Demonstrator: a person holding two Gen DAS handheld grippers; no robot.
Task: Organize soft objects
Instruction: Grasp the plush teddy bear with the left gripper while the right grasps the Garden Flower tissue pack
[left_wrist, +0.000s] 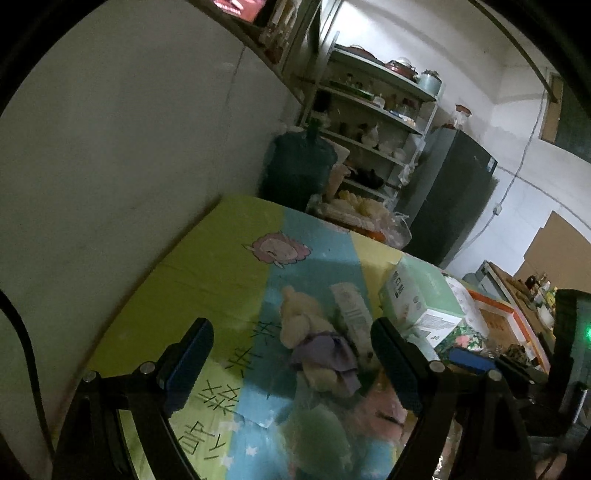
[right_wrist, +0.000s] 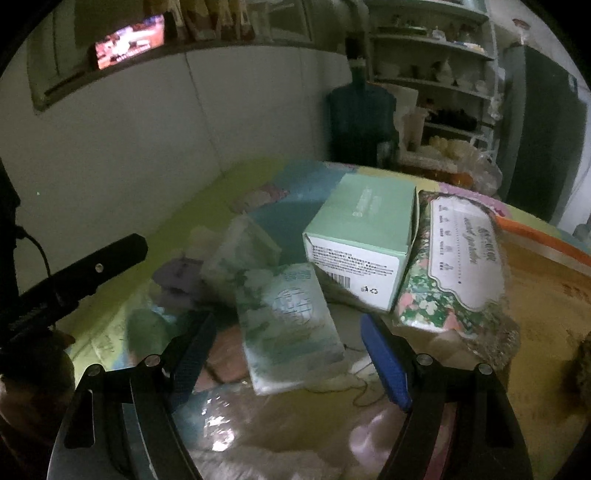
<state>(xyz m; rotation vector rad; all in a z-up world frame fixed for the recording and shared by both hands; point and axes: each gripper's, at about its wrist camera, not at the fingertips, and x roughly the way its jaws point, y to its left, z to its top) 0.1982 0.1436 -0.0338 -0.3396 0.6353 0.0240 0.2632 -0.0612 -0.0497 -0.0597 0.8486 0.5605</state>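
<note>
Plastic bag (right_wrist: 258, 435) on cartoon tablecloth (left_wrist: 207, 266); shelves (left_wrist: 373, 110) behind.

Left hand-held gripper (left_wrist: 291, 363): black frame arms, silver screw heads at the joints, dark textured pads with blue edging. Right hand-held gripper (right_wrist: 288, 358): same black frame and silver screws; one pad dark-textured, the other blue.

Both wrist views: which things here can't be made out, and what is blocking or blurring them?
- Plush toy: left wrist view, blurred; its face is unreadable.
- Tissue pack: right wrist view, motion blur smears its print.
- Clear bag: bottom of right wrist view, cut off by the edge and tool arms; contents unclear.
- Green box: its small label text is too small to read.
</note>
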